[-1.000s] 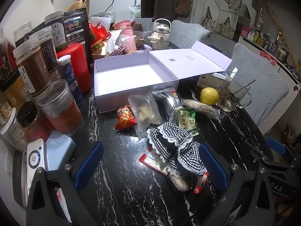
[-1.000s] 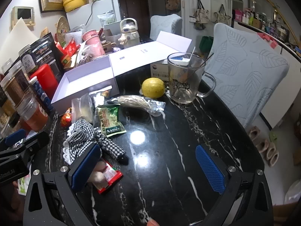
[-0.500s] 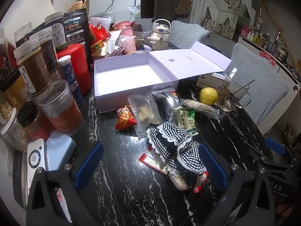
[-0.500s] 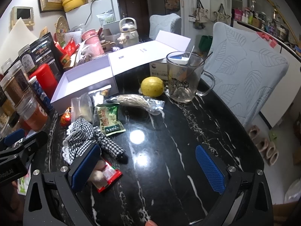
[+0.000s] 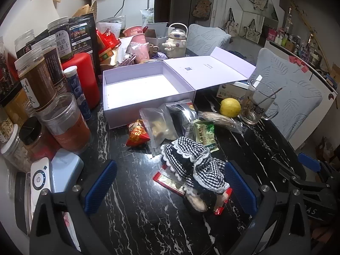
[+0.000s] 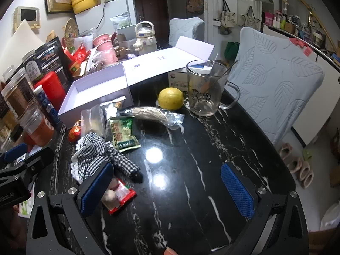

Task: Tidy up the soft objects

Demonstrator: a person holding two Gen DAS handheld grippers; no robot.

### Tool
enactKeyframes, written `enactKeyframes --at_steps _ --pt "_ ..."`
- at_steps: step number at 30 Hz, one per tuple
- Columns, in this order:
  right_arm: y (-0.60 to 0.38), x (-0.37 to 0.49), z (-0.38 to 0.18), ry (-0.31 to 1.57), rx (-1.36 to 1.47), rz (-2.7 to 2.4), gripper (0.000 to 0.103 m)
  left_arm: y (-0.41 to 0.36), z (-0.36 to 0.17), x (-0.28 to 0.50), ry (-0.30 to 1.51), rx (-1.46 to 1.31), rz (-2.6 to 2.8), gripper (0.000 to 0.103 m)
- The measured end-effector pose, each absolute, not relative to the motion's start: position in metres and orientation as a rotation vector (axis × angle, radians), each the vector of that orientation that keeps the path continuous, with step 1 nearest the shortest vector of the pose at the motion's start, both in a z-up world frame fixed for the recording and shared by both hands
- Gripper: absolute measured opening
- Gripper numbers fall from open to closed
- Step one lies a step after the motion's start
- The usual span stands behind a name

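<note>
Both the left gripper (image 5: 170,188) and right gripper (image 6: 167,189) hang apart and empty above the black-and-white gingham doll (image 5: 194,170) among snack packets, while the open lavender cardboard box (image 5: 146,94) beyond holds nothing, so sorting looks unstarted

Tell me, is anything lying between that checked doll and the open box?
Yes. Between the black-and-white checked cloth doll and the open lilac cardboard box lie a clear plastic pouch and a red snack packet.

Left gripper (image 5: 170,182) gaping wide over black marble table (image 5: 131,212); gingham-dressed doll (image 5: 197,172) lies across red wrapper (image 5: 170,180), near open lavender box (image 5: 146,89).
</note>
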State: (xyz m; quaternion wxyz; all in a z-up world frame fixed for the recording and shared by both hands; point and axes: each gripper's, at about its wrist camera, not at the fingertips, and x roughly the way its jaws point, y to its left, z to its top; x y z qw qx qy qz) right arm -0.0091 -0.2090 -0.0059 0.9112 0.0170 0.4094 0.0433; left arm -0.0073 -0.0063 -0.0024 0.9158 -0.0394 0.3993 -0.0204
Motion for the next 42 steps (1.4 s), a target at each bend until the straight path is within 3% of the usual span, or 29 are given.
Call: enactKeyframes --at_steps 42 --pt "-0.174 -0.035 -0.044 0.917 -0.061 0.326 0.103 0.024 -0.040 -0.058 0.883 -0.247 0.046 0.103"
